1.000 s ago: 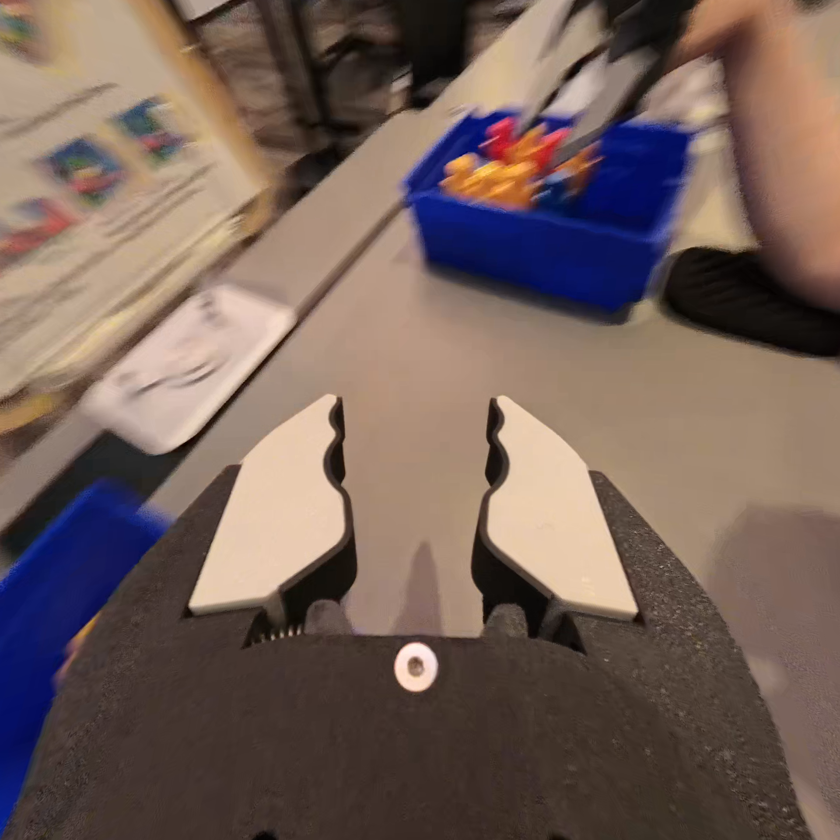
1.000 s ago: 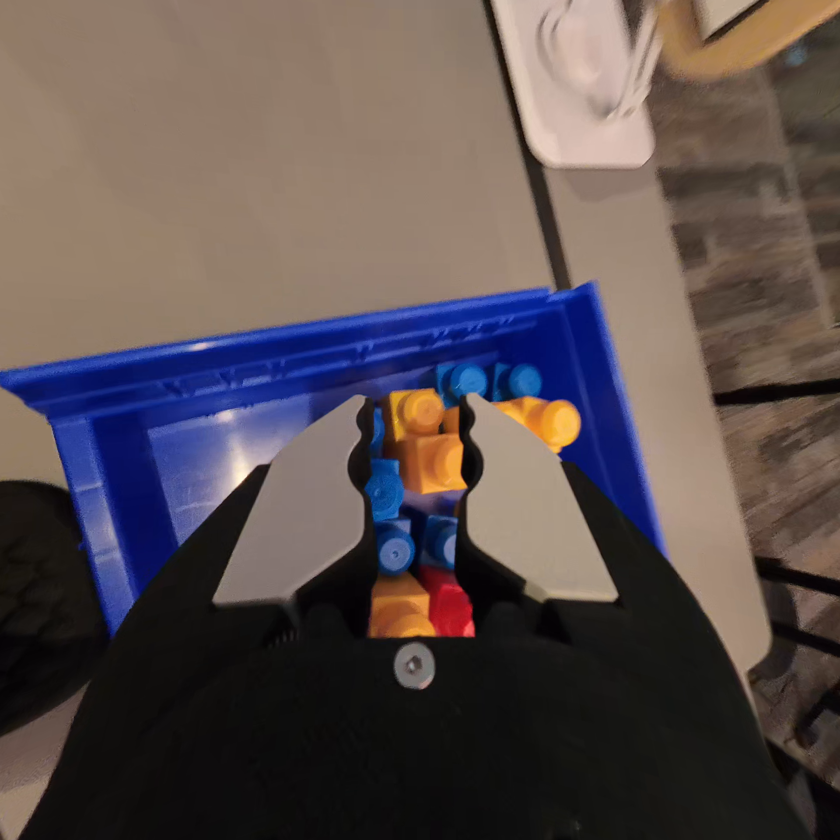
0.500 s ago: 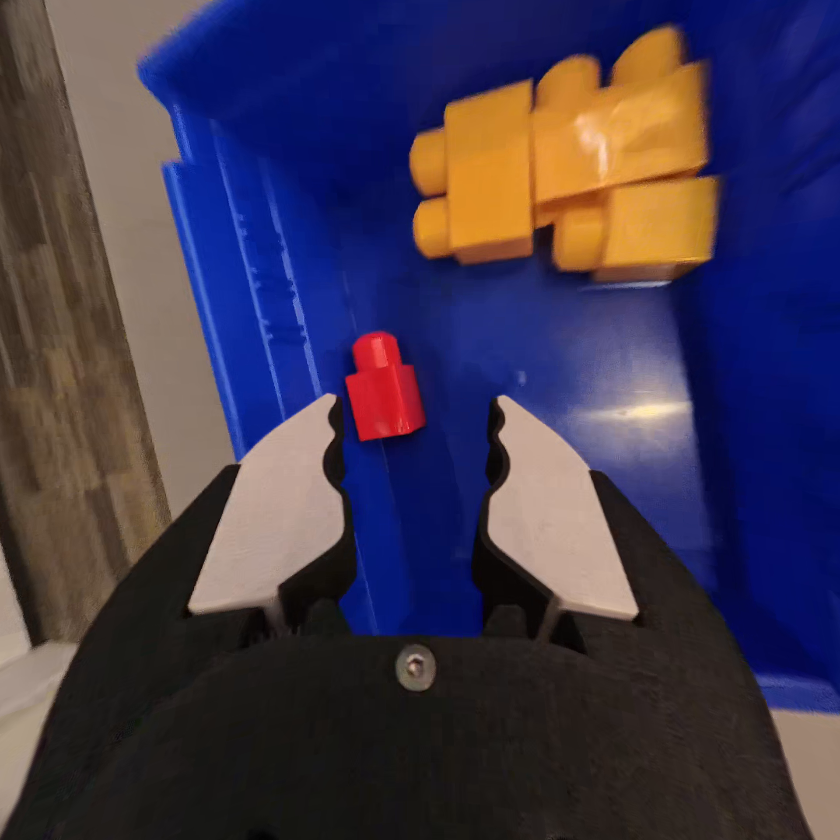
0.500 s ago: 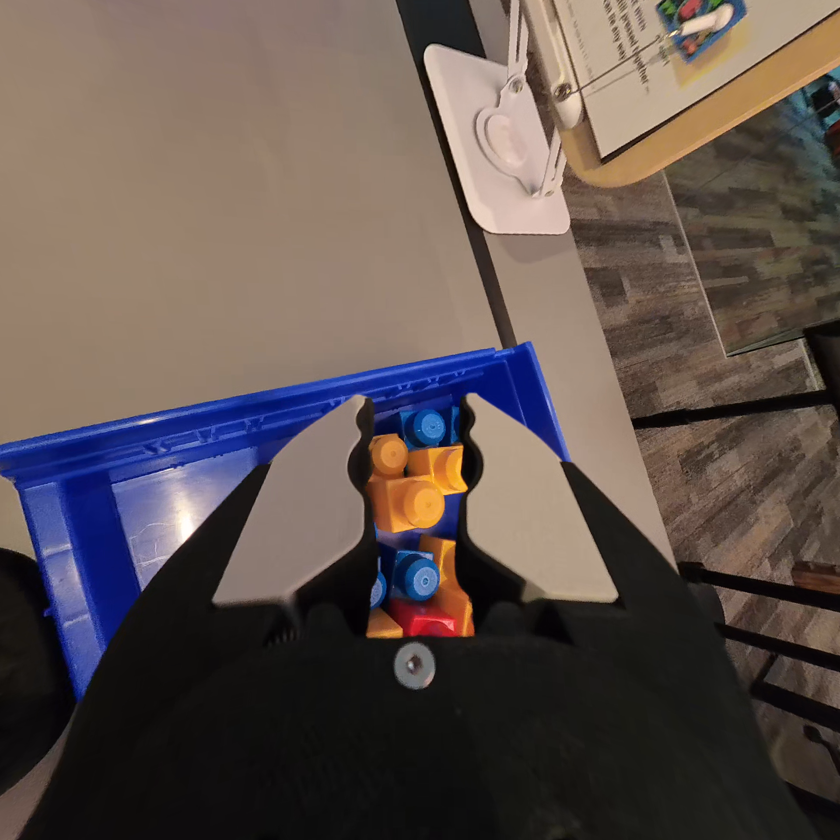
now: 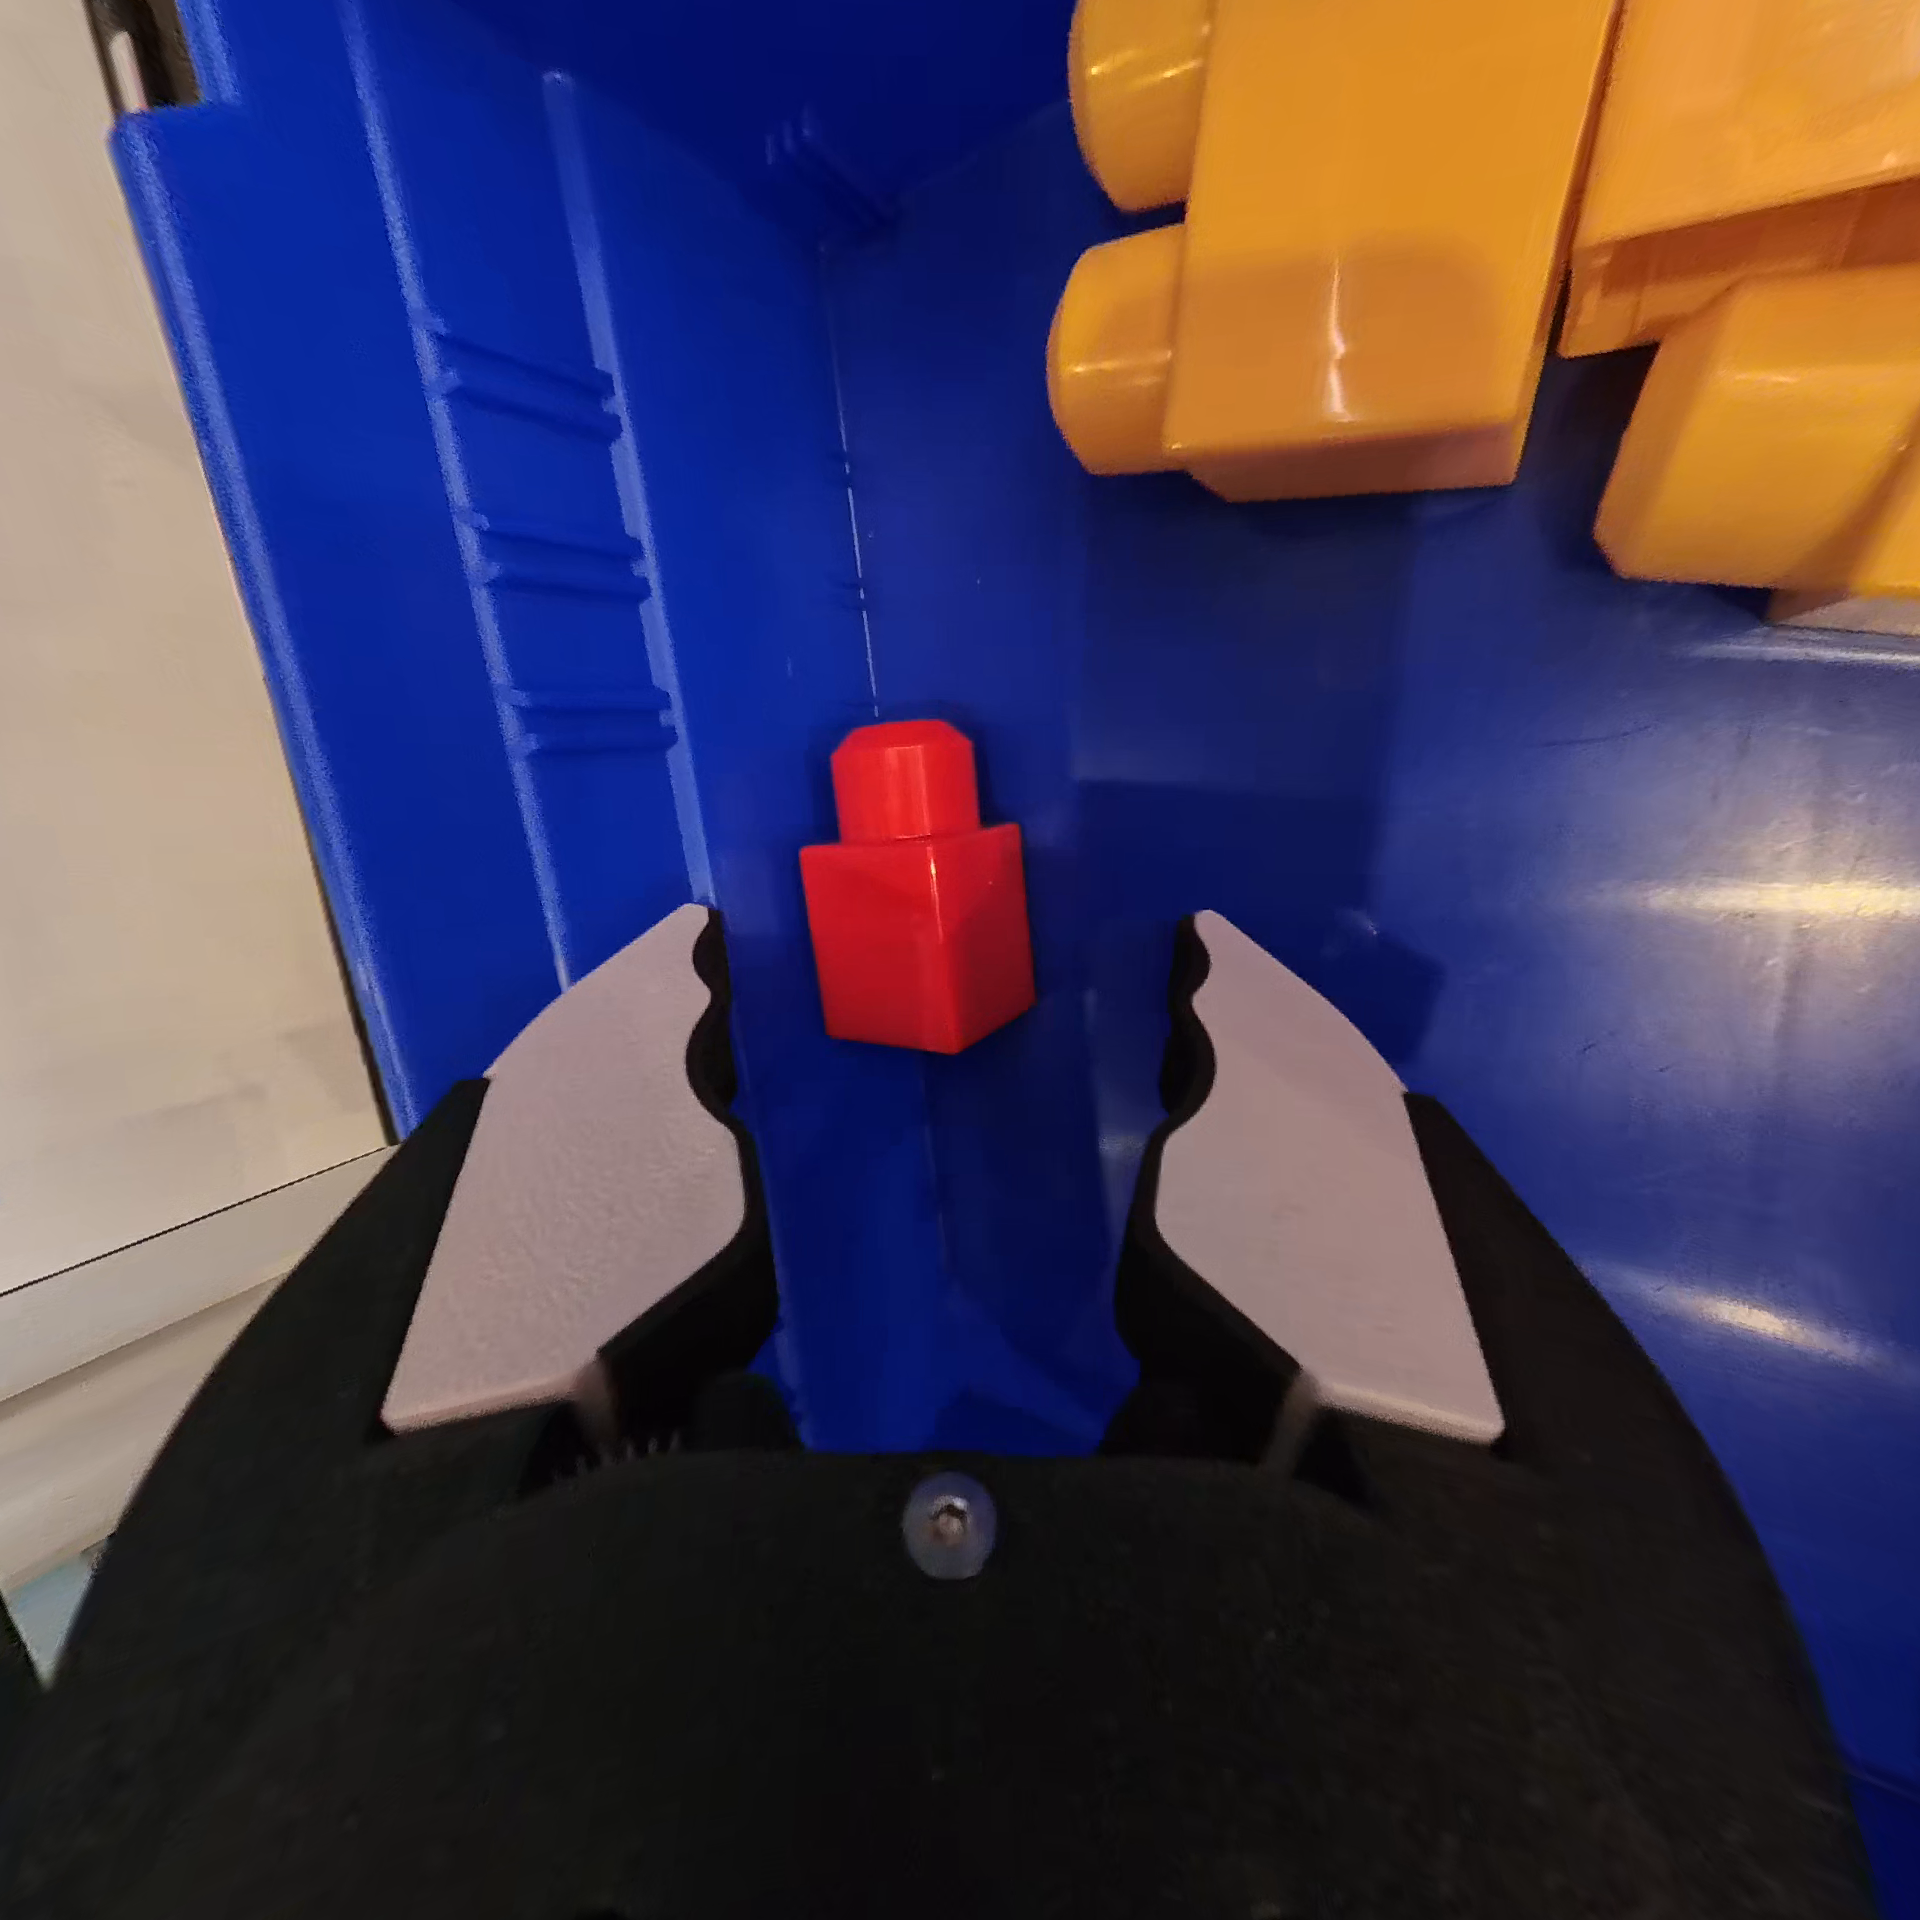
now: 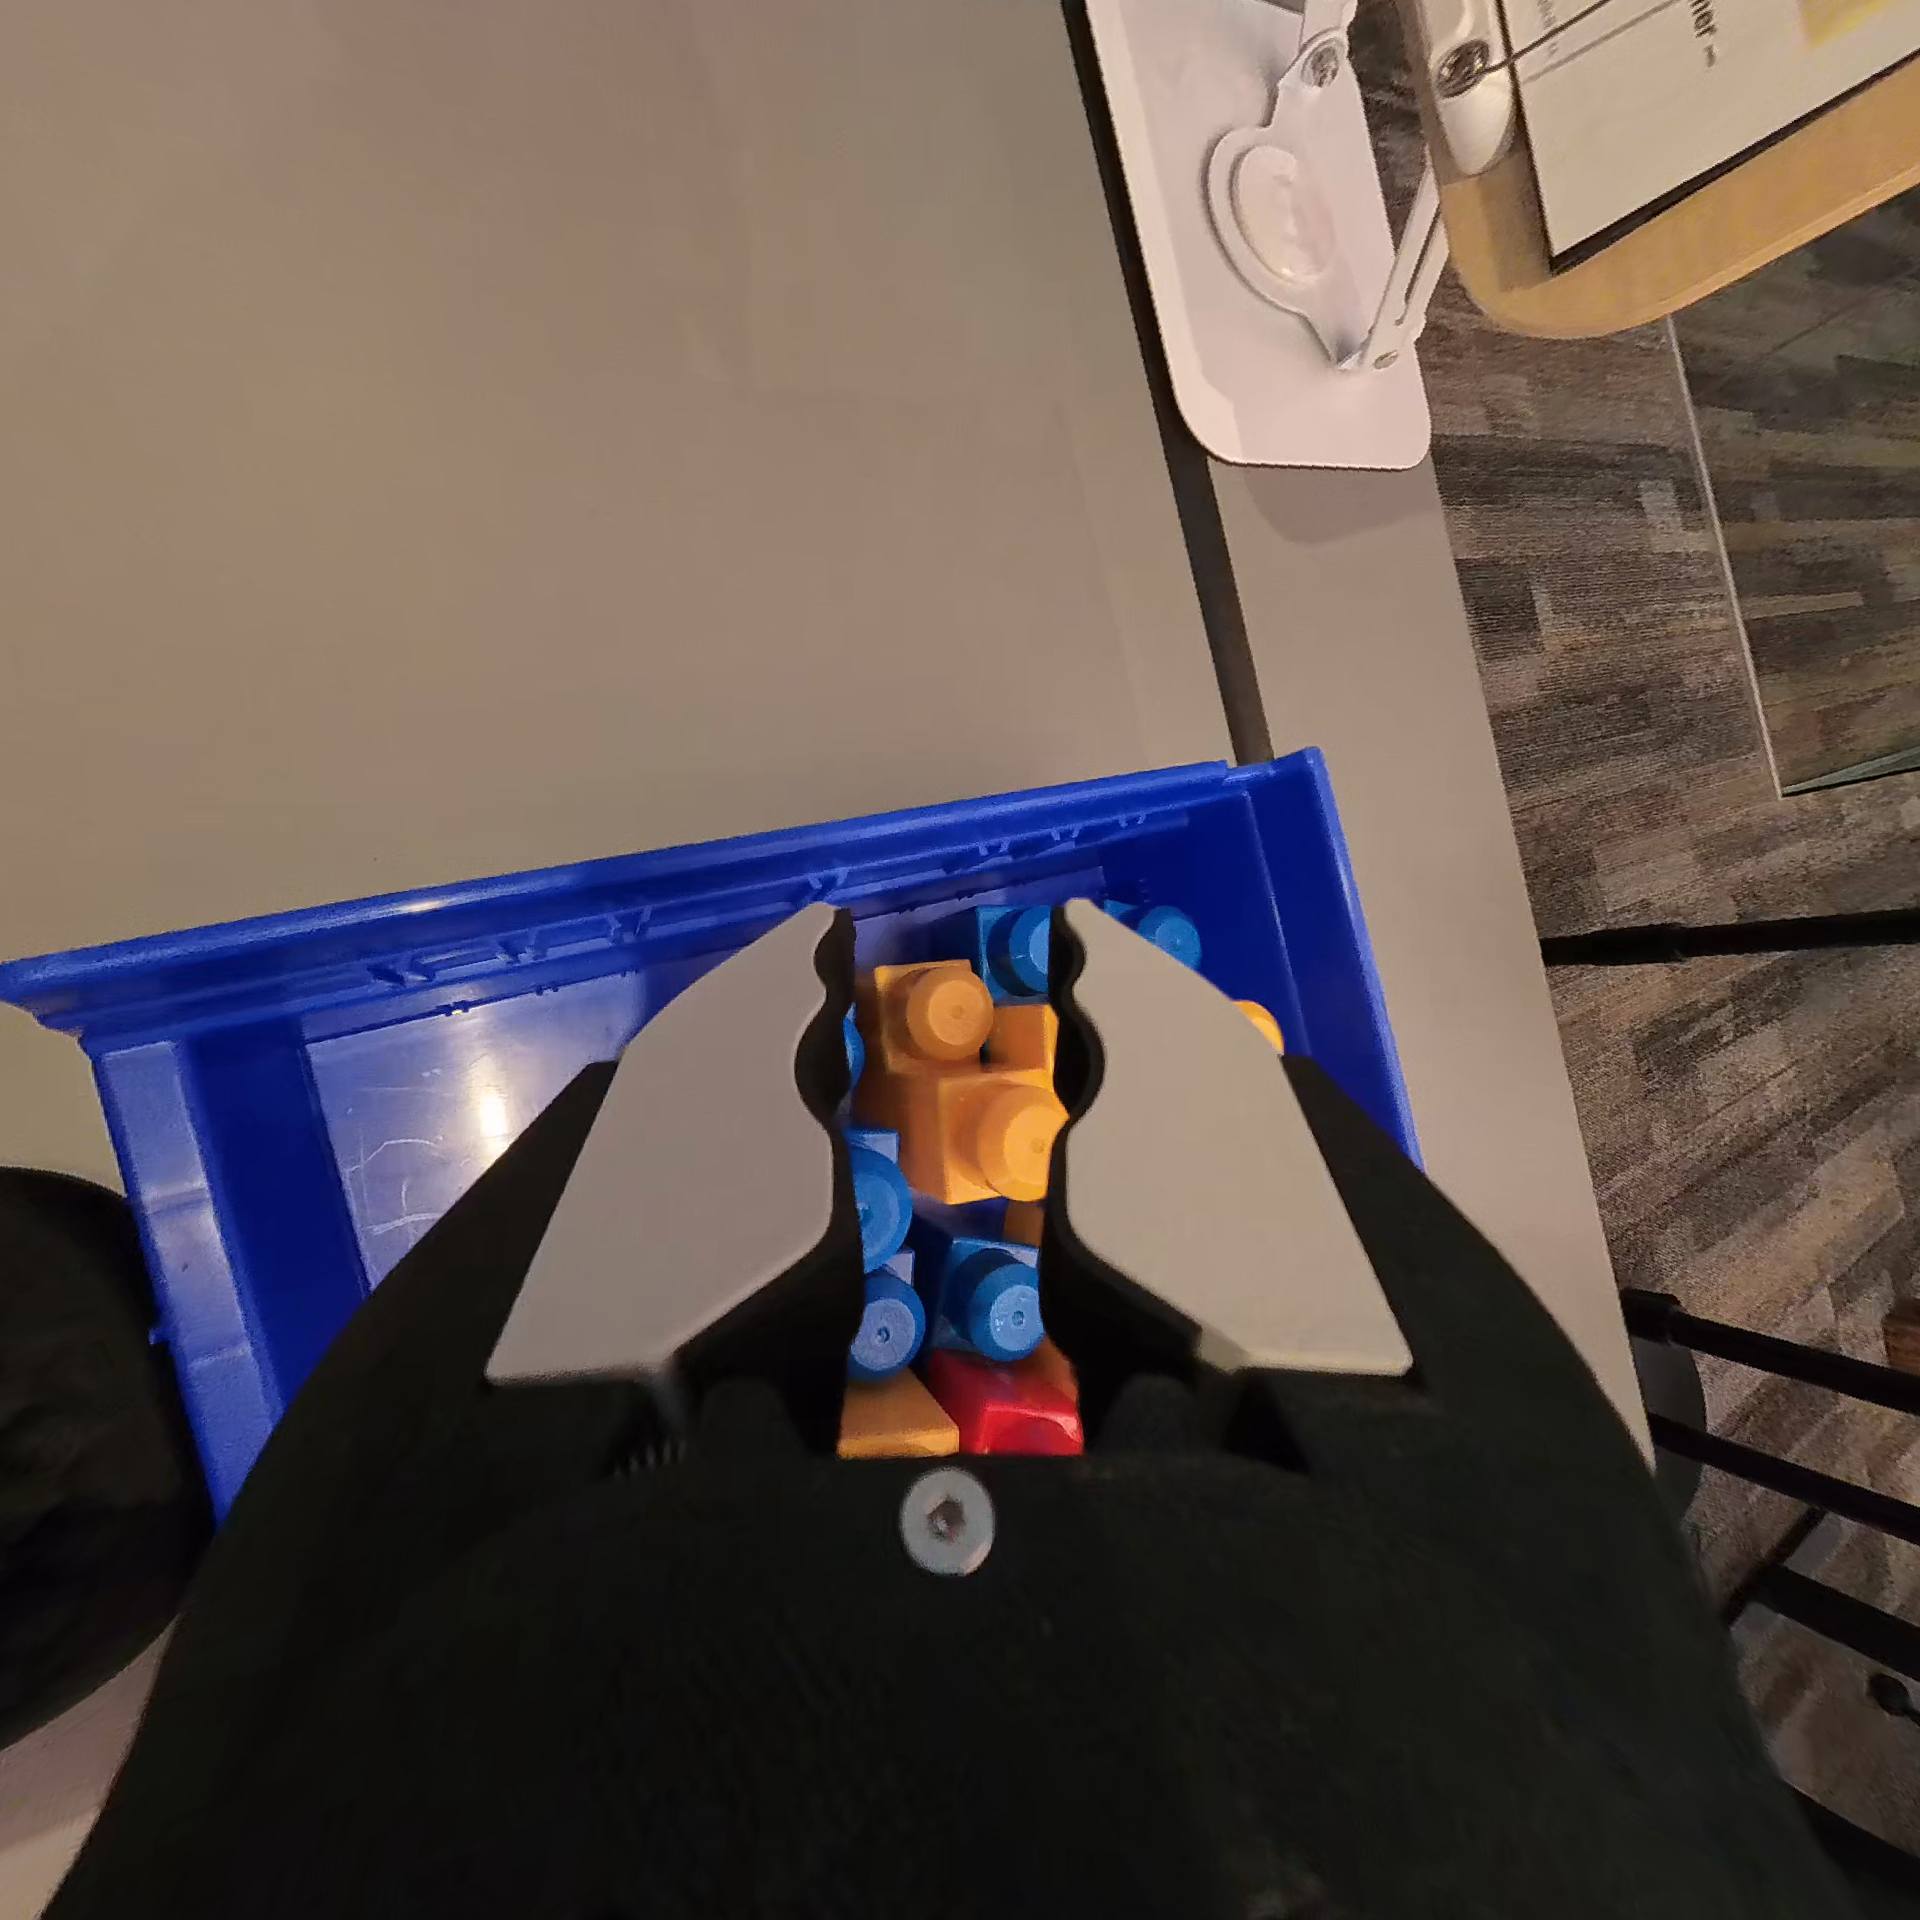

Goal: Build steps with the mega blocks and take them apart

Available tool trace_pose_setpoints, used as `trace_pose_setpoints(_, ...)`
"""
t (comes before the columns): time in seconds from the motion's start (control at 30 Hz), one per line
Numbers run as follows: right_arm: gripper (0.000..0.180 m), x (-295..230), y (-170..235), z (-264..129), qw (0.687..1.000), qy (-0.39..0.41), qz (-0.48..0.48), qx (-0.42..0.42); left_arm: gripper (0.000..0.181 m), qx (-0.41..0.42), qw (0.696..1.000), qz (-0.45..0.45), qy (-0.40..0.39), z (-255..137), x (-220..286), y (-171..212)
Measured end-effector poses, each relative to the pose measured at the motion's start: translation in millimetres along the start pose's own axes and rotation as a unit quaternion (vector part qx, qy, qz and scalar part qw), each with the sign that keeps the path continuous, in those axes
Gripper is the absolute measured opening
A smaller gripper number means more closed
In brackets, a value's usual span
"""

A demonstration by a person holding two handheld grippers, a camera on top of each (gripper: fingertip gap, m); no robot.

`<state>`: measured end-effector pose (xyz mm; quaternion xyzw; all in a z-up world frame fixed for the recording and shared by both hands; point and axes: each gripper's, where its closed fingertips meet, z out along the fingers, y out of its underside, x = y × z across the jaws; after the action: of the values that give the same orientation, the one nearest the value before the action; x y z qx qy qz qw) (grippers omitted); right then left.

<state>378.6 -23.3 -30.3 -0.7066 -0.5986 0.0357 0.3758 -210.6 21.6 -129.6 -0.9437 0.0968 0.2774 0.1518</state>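
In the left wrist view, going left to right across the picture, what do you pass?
Pale table surface → blue bin's ribbed wall → small red block, ahead of the open left gripper → yellow blocks.

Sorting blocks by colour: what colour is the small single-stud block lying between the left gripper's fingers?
Red. The small single-stud block shows best in the left wrist view.

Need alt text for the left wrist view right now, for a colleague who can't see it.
The left claw, open, points down into a blue bin at a small red block lying alone near the bin wall, just beyond the fingertips. Larger yellow blocks lie at upper right.
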Motion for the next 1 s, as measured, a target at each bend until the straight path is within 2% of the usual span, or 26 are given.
trace_pose_setpoints(0.07, 0.037, -1, 1, 2, 1.000, -0.005, 0.002, -0.004, 0.081, -0.002, 1.000, 0.001, 0.000, 0, 1, 0)
trace_pose_setpoints(0.13, 0.037, -2, 4, 4, 1.000, -0.008, 0.002, -0.013, 0.071, -0.003, 1.000, 0.000, 0.018, 0, 7, 1)
trace_pose_setpoints(0.33, 0.036, -5, 6, 6, 1.000, -0.014, 0.001, -0.022, 0.066, -0.003, 0.998, -0.018, 0.058, 2, 9, 3)
trace_pose_setpoints(0.47, 0.036, -11, 5, 7, 0.999, -0.033, -0.002, -0.017, 0.080, 0.002, 0.994, -0.021, 0.103, -2, 17, 3)
trace_pose_setpoints(0.57, 0.036, -13, 7, 8, 0.999, -0.038, 0.000, -0.021, 0.084, 0.000, 0.992, -0.017, 0.128, -7, 23, 4)
trace_pose_setpoints(0.7, 0.036, -14, 10, 10, 0.999, -0.043, 0.000, -0.030, 0.069, 0.021, 0.984, -0.044, 0.169, -19, 22, -1)
trace_pose_setpoints(0.83, 0.036, -17, 10, 12, 0.998, -0.048, -0.003, -0.034, 0.071, 0.039, 0.979, -0.099, 0.174, -17, 4, -4)
trace_pose_setpoints(1.0, 0.037, -18, 13, 15, 0.998, -0.053, -0.003, -0.045, 0.074, 0.005, 0.970, -0.112, 0.218, -3, 18, 1)
